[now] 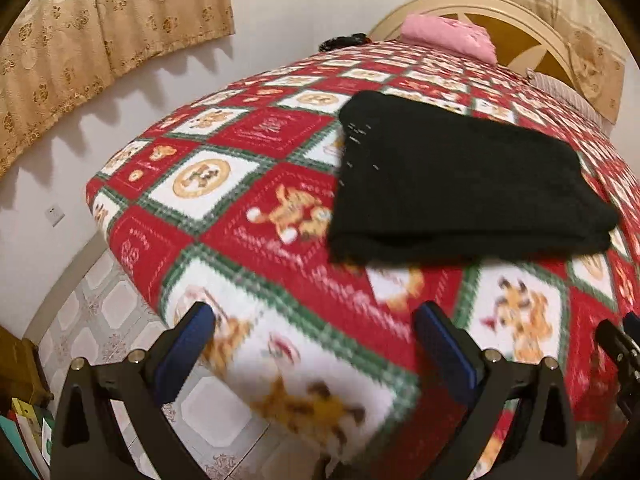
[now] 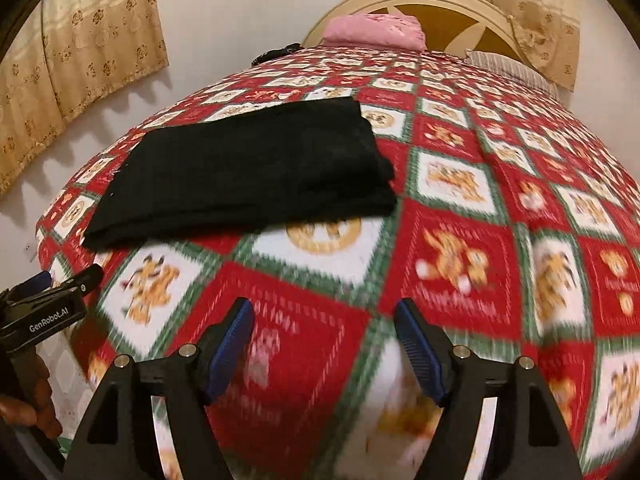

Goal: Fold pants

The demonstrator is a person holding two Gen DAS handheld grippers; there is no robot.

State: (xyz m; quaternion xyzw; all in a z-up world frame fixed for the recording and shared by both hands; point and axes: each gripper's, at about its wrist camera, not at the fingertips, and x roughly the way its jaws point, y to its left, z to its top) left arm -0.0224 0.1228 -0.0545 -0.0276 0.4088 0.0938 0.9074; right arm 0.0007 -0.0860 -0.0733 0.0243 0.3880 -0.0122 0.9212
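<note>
The black pants (image 1: 460,184) lie folded into a flat rectangle on the red, white and green patterned bedspread (image 1: 260,168). They also show in the right wrist view (image 2: 252,176). My left gripper (image 1: 316,320) is open and empty, held above the bed's near edge, well short of the pants. My right gripper (image 2: 324,316) is open and empty, also near the front edge, to the right of the pants. The left gripper shows at the left edge of the right wrist view (image 2: 52,292). The right gripper's tip shows at the right edge of the left wrist view (image 1: 620,340).
A folded pink cloth (image 1: 452,36) lies at the head of the bed by the cream headboard (image 1: 512,16). A striped pillow (image 2: 508,68) lies at the far right. The white wall and beige curtains (image 1: 80,40) are on the left. Tiled floor (image 1: 120,320) lies beside the bed.
</note>
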